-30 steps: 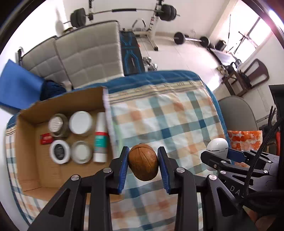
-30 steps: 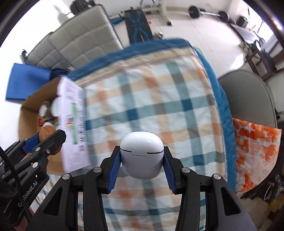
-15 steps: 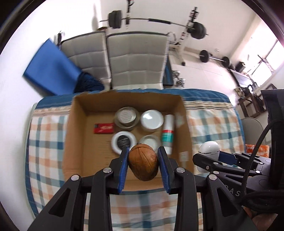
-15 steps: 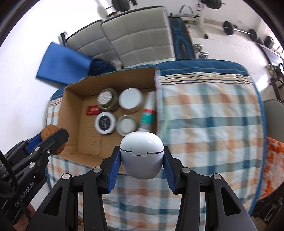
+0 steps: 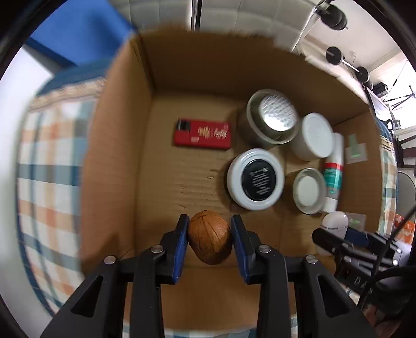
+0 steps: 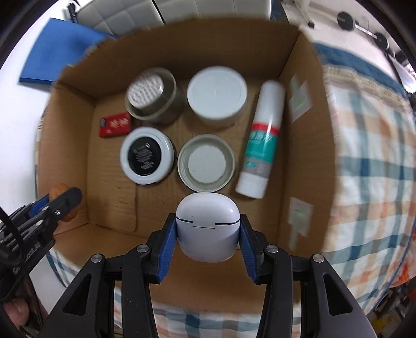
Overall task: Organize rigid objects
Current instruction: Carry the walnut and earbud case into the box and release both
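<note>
Matt corrugated cardboard box (image 6: 306,145), glossy white plastic case (image 6: 208,228), woven checked cloth (image 6: 369,145)

A room in a home, used partly as a gym: barbell weights (image 5: 334,56) lie on the floor, padded chairs (image 6: 114,18) stand behind a worktop with a checked cloth (image 6: 369,135).

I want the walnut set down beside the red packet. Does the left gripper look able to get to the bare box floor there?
Probably yes. The left gripper, shut on the walnut, hangs over the open cardboard box; the floor below the red packet is bare, the jars standing off to the right.
</note>
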Available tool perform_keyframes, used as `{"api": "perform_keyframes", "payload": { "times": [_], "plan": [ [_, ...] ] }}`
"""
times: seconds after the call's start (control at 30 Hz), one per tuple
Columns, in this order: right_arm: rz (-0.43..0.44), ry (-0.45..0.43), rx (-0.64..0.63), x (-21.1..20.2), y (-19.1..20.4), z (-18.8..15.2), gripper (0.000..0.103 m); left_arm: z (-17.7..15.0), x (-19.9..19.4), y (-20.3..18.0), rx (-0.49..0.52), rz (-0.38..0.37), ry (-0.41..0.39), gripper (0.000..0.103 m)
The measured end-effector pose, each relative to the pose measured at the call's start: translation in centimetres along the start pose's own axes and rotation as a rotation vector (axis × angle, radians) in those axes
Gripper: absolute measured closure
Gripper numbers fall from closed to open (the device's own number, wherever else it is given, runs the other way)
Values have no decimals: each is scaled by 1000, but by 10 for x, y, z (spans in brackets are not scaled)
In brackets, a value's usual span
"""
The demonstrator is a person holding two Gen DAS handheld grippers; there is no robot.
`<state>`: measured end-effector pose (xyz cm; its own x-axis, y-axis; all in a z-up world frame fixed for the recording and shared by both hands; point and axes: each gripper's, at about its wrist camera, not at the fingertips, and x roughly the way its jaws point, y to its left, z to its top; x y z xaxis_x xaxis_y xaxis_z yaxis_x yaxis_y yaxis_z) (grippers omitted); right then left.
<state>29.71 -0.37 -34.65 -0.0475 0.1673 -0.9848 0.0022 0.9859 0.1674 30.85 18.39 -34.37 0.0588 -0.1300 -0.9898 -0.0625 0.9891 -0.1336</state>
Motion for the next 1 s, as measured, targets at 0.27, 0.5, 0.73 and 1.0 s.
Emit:
{"api": "perform_keyframes", "payload": {
  "times": [0.27,0.5,0.73,1.0],
  "plan": [
    [34,66,23,46,15,13,55,25,40,17,-56,-39,64,73],
    [36,69,53,57,20,29,55,37,55,25,-69,-63,99,73],
    [23,55,80,66,17,40,56,35,53,26,-55,-67,108,72],
    [29,80,98,66,15,52,50,30,38,20,-53,-37,97,42]
  ]
}}
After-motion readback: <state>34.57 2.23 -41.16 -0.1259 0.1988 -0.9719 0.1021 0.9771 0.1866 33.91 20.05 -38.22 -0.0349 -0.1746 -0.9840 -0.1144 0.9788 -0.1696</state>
